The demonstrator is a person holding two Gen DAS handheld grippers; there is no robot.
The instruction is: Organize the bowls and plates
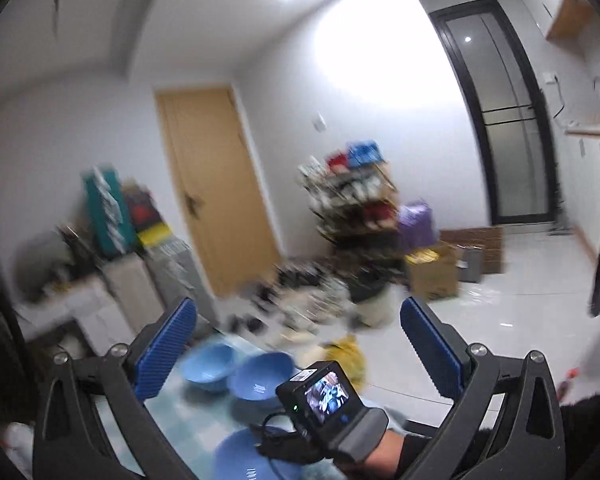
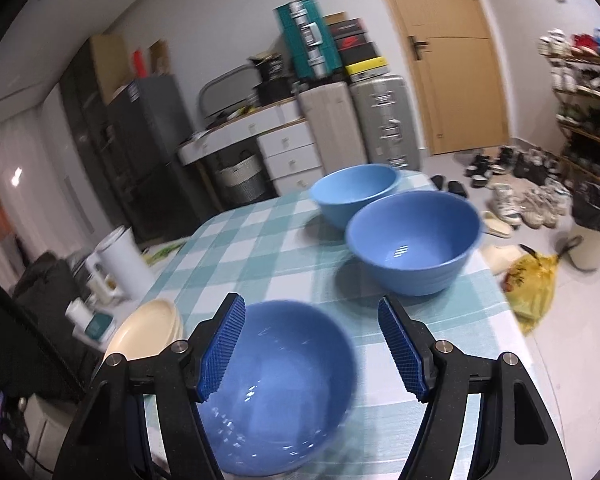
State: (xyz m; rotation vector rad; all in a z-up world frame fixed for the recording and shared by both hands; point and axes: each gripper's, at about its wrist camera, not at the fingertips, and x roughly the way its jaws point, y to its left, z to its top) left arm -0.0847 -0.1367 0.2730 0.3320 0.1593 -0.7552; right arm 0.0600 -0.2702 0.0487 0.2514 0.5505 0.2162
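Observation:
Three blue bowls stand on a table with a teal checked cloth (image 2: 260, 240). The near bowl (image 2: 276, 392) sits just below and between the fingers of my right gripper (image 2: 312, 344), which is open and empty. The middle bowl (image 2: 414, 240) and the far bowl (image 2: 356, 192) stand behind it. Stacked cream plates (image 2: 146, 332) lie at the table's left edge. My left gripper (image 1: 300, 340) is open and empty, held high over the table; below it show the bowls (image 1: 260, 376) and the right gripper's camera body (image 1: 320, 400).
A white canister (image 2: 122, 260) and small items stand left of the table. A yellow bag (image 2: 534, 284), shoes and a bin (image 2: 594, 224) are on the floor to the right. Suitcases and drawers stand by the wooden door (image 2: 448, 56).

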